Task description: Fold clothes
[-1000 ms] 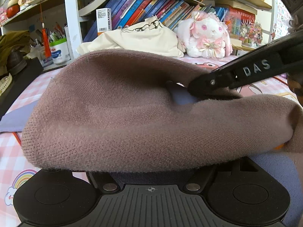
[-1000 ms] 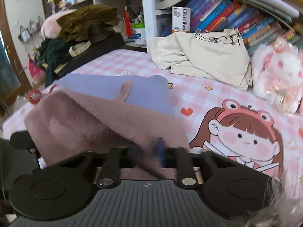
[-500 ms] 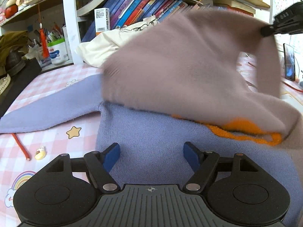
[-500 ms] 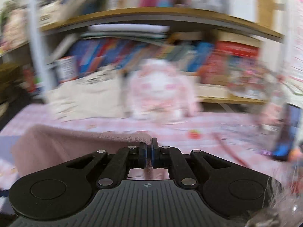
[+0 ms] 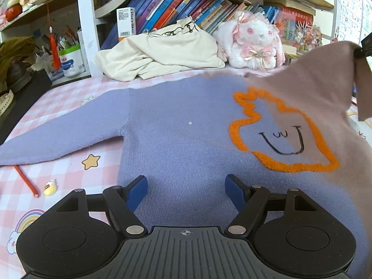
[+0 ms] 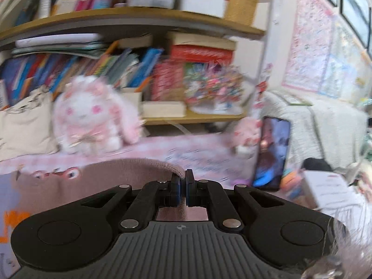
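Observation:
A purple sweater (image 5: pixel 176 125) with an orange-outlined smiling shape (image 5: pixel 279 134) lies flat on the pink checked tablecloth (image 5: pixel 76 93), one sleeve stretched left. Its right half is mauve-pink (image 5: pixel 325 102), and that part is lifted up at the right edge. My left gripper (image 5: pixel 186 187) is open and empty, low over the sweater's hem. My right gripper (image 6: pixel 182 181) is shut on the mauve-pink cloth (image 6: pixel 130 176) and holds it up; its tip shows in the left wrist view (image 5: pixel 365 48).
A cream garment (image 5: pixel 162 53) and a white plush rabbit (image 5: pixel 253 41) lie at the table's back, under bookshelves (image 5: pixel 176 2). A red pencil (image 5: pixel 25 181) and small yellow charm (image 5: pixel 50 187) lie at the left. A phone (image 6: pixel 272 153) leans at the right.
The mauve-pink part that covered the sweater has been pulled up and to the right by my right gripper, uncovering the purple front. My left gripper has let go and opened.

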The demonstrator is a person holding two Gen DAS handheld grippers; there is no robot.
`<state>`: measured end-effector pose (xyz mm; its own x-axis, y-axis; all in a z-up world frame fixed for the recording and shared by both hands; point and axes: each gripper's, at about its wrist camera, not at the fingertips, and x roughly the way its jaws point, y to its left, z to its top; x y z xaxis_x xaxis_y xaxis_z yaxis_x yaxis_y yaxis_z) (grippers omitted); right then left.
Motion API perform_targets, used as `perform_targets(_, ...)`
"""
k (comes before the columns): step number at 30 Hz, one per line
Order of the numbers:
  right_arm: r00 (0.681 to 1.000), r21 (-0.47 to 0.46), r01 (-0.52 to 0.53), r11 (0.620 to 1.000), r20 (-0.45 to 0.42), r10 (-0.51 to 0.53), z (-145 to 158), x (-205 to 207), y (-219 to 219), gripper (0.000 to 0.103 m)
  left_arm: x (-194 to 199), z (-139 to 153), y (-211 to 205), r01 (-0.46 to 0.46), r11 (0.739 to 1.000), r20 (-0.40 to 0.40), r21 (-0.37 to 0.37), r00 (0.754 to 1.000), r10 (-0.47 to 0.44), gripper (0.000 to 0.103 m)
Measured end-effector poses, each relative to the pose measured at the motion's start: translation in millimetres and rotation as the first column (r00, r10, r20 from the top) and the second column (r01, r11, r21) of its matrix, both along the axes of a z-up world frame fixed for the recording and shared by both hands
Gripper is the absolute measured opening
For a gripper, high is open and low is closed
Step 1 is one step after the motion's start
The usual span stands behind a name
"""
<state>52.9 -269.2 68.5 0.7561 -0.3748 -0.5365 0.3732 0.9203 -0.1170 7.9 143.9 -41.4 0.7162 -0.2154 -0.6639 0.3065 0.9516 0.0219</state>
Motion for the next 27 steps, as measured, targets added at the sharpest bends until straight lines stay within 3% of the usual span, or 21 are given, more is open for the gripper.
perform_targets(3,0.999,0.022,-0.022,1.0,-0.038,0.023,-10,8,-12,0.006,0,0,-1,-0.006,1.0,-0.004,0.003,1.0,0.006,0.076)
perform_targets(4,0.998,0.021,-0.021,1.0,-0.051,0.022,-14,10,-12,0.011,0,1,-1,-0.007,1.0,-0.009,0.005,1.0,0.007,0.076)
perform_targets(5,0.998,0.024,-0.019,1.0,-0.067,0.02,-18,10,-11,0.017,1,2,-1,-0.008,1.0,-0.014,0.007,1.0,0.008,0.076)
perform_targets(6,0.997,0.033,-0.015,0.999,-0.073,0.017,-21,8,-10,0.038,1,2,-2,-0.007,1.0,-0.02,0.011,1.0,0.007,0.076)
perform_targets(7,0.998,0.045,-0.017,0.999,-0.067,0.02,-22,4,-6,0.049,1,4,-1,-0.004,1.0,-0.032,0.016,0.999,0.005,0.076)
perform_targets(11,0.995,0.121,-0.067,0.99,-0.064,0.075,-30,-23,19,0.061,0,15,17,-0.089,0.995,-0.014,-0.033,0.996,0.089,0.076)
perform_targets(15,0.966,0.269,-0.158,0.95,-0.157,0.205,-60,-57,55,0.062,9,20,44,-0.225,0.965,-0.051,-0.133,0.974,0.22,0.075)
perform_targets(17,0.95,0.316,-0.156,0.936,-0.21,0.229,-76,-71,68,0.062,18,18,51,-0.285,0.95,-0.084,-0.128,0.957,0.276,0.073)
perform_targets(22,0.946,0.371,-0.121,0.921,-0.237,0.22,-90,-100,83,0.055,35,9,47,-0.257,0.962,-0.097,-0.088,0.964,0.248,0.072)
perform_targets(25,0.948,0.332,-0.12,0.936,-0.241,0.208,-90,-108,90,0.037,40,6,38,-0.234,0.97,-0.087,-0.065,0.97,0.228,0.059)
perform_targets(26,0.949,0.324,-0.121,0.938,-0.241,0.205,-90,-109,92,0.03,41,5,35,-0.227,0.972,-0.076,-0.057,0.972,0.222,0.047)
perform_targets(27,0.949,0.324,-0.122,0.938,-0.239,0.206,-90,-108,92,0.027,40,6,35,-0.217,0.974,-0.077,-0.067,0.974,0.211,0.029)
